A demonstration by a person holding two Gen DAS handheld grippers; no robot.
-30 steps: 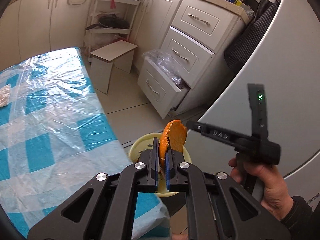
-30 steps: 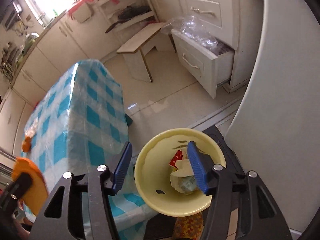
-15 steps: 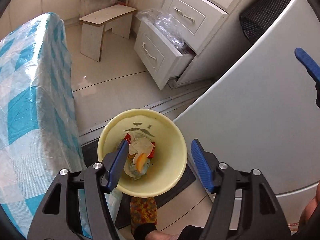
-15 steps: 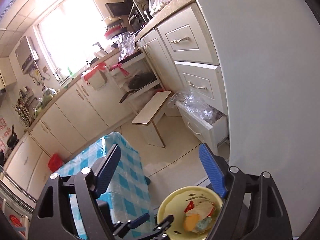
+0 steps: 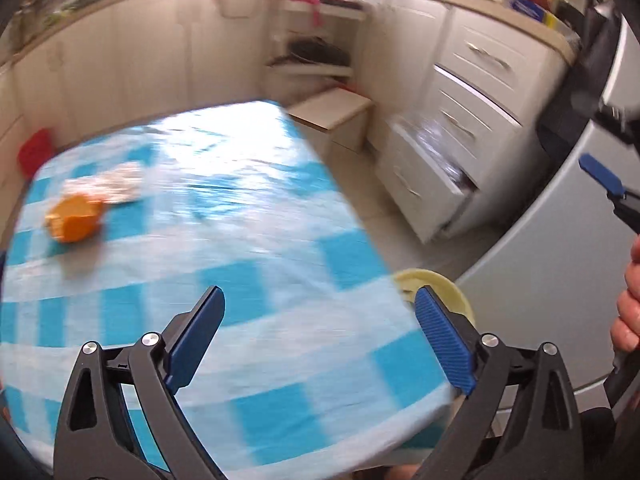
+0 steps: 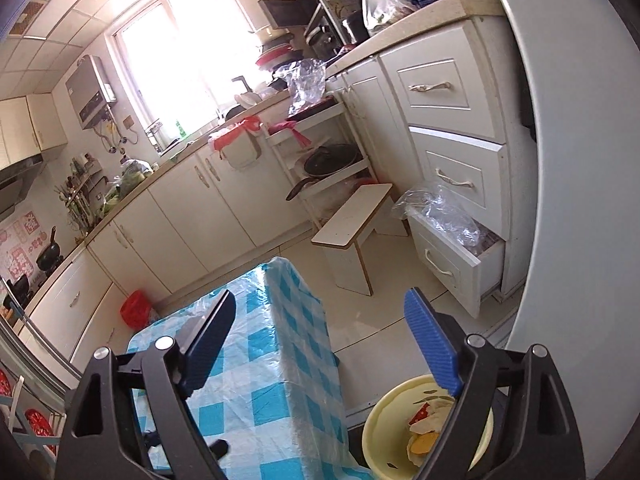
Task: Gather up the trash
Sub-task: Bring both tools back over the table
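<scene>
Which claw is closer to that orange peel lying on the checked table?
Left. The left claw, empty with jaws opening, hangs over the table's near end, facing the orange peel. The right claw, empty with jaws opening, sits off the table's end by the yellow bin.

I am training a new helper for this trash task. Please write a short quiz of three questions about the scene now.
1. True or false: the left gripper holds an orange peel.
2. What lies in the yellow bin? A) only water B) scraps and peel C) nothing
3. What orange thing remains on the checked table?

Key: 1 false, nothing is between its opening jaws. 2 B. 3 the orange object near the crumpled wrapper; blur hides its details.
</scene>
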